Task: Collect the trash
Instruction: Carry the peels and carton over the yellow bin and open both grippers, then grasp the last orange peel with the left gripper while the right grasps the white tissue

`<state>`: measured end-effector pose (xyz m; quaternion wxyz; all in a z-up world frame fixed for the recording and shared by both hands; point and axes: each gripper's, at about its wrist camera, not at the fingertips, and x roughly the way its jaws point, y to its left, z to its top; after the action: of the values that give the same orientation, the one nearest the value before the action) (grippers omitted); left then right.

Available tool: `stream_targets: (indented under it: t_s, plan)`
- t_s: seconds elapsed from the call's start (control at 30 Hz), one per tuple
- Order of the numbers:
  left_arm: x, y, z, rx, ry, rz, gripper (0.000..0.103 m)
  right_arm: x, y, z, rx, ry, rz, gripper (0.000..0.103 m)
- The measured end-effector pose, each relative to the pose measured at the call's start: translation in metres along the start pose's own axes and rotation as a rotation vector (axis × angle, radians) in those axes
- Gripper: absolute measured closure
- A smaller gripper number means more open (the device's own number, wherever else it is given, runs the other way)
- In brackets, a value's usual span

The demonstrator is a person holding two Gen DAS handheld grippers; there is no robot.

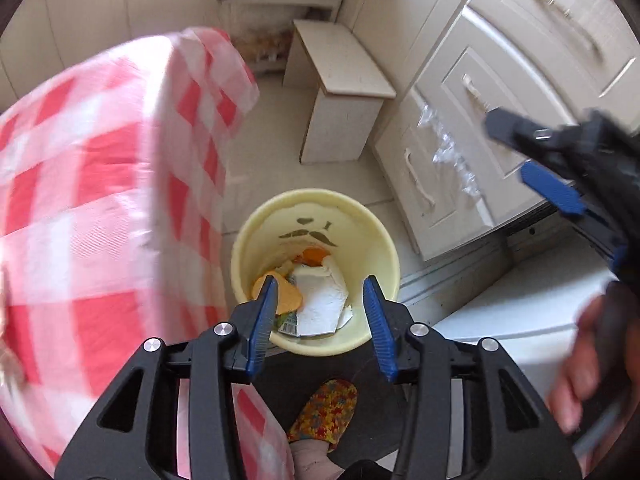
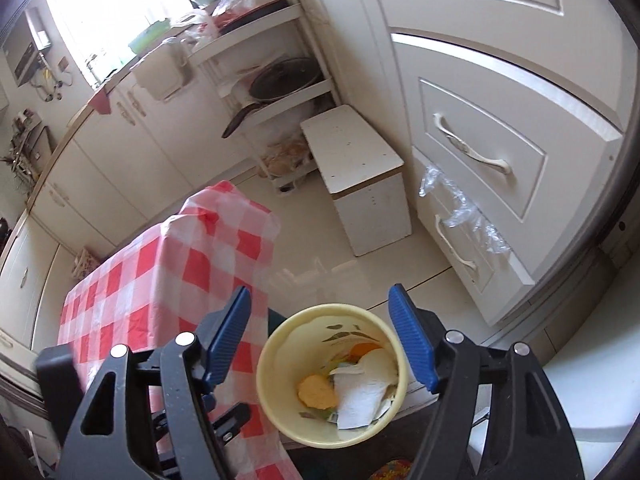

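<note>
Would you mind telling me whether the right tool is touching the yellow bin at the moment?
Apart. In the right wrist view the right tool hangs open above the yellow bin, which stands on the floor below; both blue fingers are empty.

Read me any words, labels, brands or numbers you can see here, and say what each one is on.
No text can be read.
Yellow bin: a dark moustache drawing on the inside wall, no letters.
Printed wrapper among the trash in the bin: print too small and blurred to read.
</note>
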<state>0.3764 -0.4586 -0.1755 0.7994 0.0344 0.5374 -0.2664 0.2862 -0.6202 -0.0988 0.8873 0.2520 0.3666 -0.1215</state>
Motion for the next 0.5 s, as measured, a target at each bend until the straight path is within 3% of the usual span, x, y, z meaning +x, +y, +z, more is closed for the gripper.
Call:
stream_targets:
  t_s: [0.07, 0.13, 0.17, 0.23, 0.33, 0.5]
  plan:
    - [-0.04, 0.017, -0.014, 0.011, -0.097, 0.001, 0.059, -0.002, 0.01, -0.002, -0.017, -0.006, 0.023, 0.034]
    - [-0.082, 0.046, -0.031, -0.007, -0.201, 0.038, 0.05, -0.005, 0.027, -0.006, -0.041, -0.005, 0.056, 0.034]
    - [-0.105, 0.069, -0.041, -0.035, -0.255, 0.073, 0.043, -0.004, 0.035, -0.007, -0.057, -0.002, 0.07, 0.034]
    - [-0.136, 0.115, -0.057, -0.1, -0.315, 0.164, 0.038, -0.006, 0.062, -0.016, -0.115, 0.013, 0.112, 0.033]
    - [-0.163, 0.219, -0.077, -0.284, -0.31, 0.306, 0.037, -0.003, 0.115, -0.038, -0.23, 0.061, 0.2, 0.031]
    - [-0.188, 0.358, -0.103, -0.602, -0.329, 0.379, 0.037, 0.008, 0.204, -0.084, -0.393, 0.154, 0.326, 0.028]
